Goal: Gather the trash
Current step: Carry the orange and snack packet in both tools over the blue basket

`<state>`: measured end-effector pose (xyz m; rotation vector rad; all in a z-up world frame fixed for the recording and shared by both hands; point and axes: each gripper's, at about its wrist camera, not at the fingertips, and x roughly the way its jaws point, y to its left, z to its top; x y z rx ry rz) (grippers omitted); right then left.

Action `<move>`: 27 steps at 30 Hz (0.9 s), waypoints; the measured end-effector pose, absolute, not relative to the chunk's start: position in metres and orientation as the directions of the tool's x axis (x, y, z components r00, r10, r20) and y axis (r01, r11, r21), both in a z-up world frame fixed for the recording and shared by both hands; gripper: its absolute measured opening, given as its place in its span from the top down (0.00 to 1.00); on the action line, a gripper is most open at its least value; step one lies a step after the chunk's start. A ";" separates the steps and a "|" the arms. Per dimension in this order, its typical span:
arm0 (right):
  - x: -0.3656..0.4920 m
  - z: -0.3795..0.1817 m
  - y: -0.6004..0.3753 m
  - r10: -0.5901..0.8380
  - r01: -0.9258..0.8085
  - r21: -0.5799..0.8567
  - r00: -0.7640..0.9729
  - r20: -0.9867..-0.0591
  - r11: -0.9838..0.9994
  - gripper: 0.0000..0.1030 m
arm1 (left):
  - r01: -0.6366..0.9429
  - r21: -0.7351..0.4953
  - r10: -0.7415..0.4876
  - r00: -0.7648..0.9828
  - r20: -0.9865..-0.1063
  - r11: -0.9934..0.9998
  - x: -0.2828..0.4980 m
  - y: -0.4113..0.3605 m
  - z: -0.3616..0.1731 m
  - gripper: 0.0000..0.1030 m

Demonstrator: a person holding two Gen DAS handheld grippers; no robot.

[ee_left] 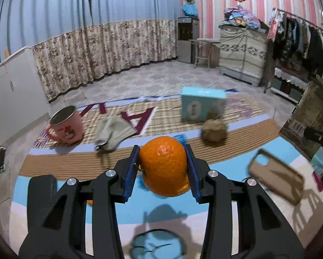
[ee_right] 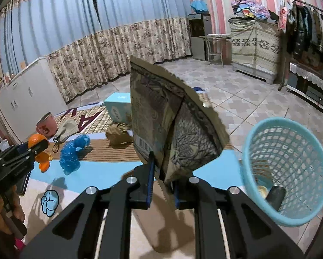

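Nearest the lens, your left gripper (ee_left: pixel 163 166) had its blue pads pressed against both sides of a round orange (ee_left: pixel 164 165), pebbled in skin and glossy, with a small stem stub by the left pad. It hung clear of the play mat (ee_left: pixel 221 185), a smooth sheet banded in light blue, cream and ribbed brown.

Your right gripper (ee_right: pixel 162 185) stood narrow, pinching the bottom edge of a crumpled paper bag (ee_right: pixel 172 127), stiff, printed in a dark pattern, zigzag-cut along its rim and carrying a barcode low on the left. It rose upright and bent open above the jaws.

Only the right wrist view showed the light-blue mesh basket (ee_right: pixel 291 151), a plastic lattice cone tilted toward the camera just right of the bag, with a dark object and a pale round one at its bottom. That view also showed a crinkled blue plastic bag (ee_right: pixel 71 153) and a piece of orange peel (ee_right: pixel 43 161) on the mat, and your hand (ee_right: pixel 8 215) on the left gripper's handle.

Only the left wrist view showed a tan phone case (ee_left: pixel 276 177), flat and rounded at the corners, blurred at the right.

Both views shared one pink mug (ee_left: pixel 66 125) with a metal-lined mouth, one limp grey cloth pouch (ee_left: pixel 111 131), one teal box (ee_left: pixel 200 105) standing upright, and one brown crumpled paper ball (ee_left: pixel 214 132) just before the box.
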<state>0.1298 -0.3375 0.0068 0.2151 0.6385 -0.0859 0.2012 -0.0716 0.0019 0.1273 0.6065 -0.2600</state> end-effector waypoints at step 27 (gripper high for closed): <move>0.041 0.014 -0.536 -0.323 0.495 0.142 0.732 -0.600 0.857 0.85 | 0.604 0.025 -0.486 0.666 -0.566 0.797 0.150 -0.358 0.014 0.61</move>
